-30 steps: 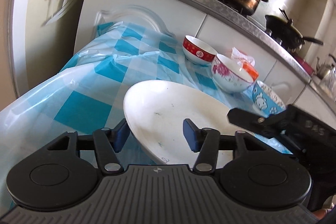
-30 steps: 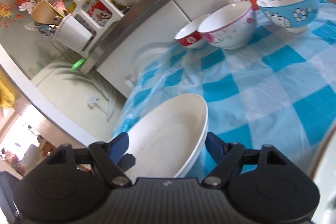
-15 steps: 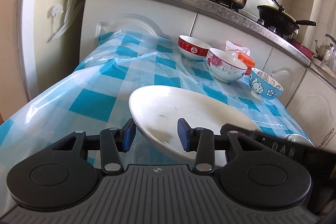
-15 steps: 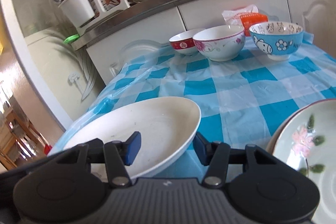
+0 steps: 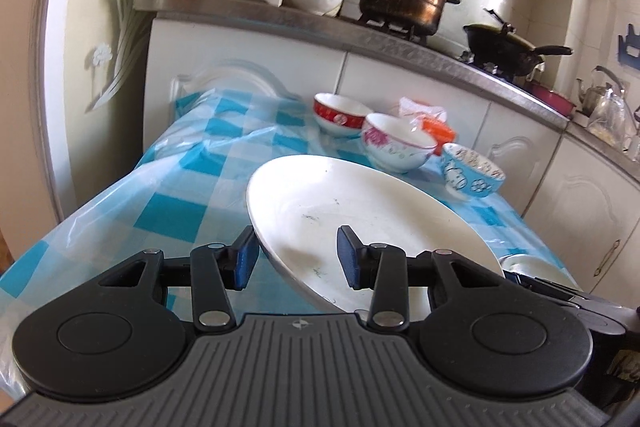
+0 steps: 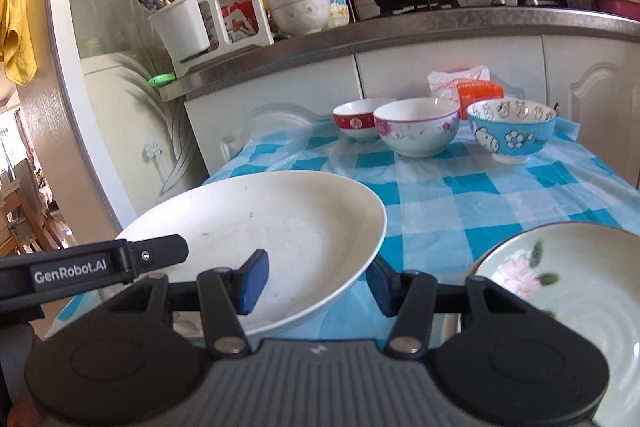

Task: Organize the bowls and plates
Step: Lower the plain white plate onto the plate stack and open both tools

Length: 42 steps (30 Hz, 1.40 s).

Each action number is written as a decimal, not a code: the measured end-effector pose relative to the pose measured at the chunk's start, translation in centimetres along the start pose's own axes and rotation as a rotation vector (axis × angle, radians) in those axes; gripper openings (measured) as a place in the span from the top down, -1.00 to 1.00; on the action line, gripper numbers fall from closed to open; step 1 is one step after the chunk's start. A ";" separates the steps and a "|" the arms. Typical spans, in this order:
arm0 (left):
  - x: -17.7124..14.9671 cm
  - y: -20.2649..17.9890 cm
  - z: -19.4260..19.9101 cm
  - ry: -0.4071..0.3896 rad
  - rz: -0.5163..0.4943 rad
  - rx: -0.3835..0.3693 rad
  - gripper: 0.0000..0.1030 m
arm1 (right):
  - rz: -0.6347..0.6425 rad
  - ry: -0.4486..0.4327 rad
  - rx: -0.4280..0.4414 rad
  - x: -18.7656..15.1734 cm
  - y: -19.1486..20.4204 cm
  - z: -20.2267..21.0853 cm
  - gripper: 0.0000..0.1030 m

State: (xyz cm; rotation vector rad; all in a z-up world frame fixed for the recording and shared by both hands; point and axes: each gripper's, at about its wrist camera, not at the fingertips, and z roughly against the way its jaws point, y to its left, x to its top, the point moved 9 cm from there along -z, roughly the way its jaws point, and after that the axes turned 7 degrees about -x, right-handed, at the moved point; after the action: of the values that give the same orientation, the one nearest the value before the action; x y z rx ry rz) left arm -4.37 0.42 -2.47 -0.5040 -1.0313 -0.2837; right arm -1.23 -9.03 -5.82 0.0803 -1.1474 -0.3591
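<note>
Gripping a plain white round plate [image 6: 272, 227] from opposite rims, left gripper [image 5: 296, 257] and right gripper [image 6: 316, 285] both clamped on it, plate raised above blue-checked tablecloth [image 6: 500, 195], three bowls [image 6: 416, 125] beyond.

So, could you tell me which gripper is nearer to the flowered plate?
Right. The right gripper, clamped on the white plate, sits directly beside the flowered plate; the left gripper grips the white plate's opposite rim.
</note>
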 end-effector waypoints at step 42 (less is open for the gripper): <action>-5.8 -15.6 -3.6 0.158 -0.246 -0.203 0.06 | -0.214 -0.105 -0.262 -2.3 -16.2 10.1 -0.05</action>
State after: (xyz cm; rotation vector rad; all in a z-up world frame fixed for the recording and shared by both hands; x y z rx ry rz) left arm -11.60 -14.76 -4.87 -0.5279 -0.9147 -0.6424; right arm -15.04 -22.32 -7.63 -0.0470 -1.1895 -0.7073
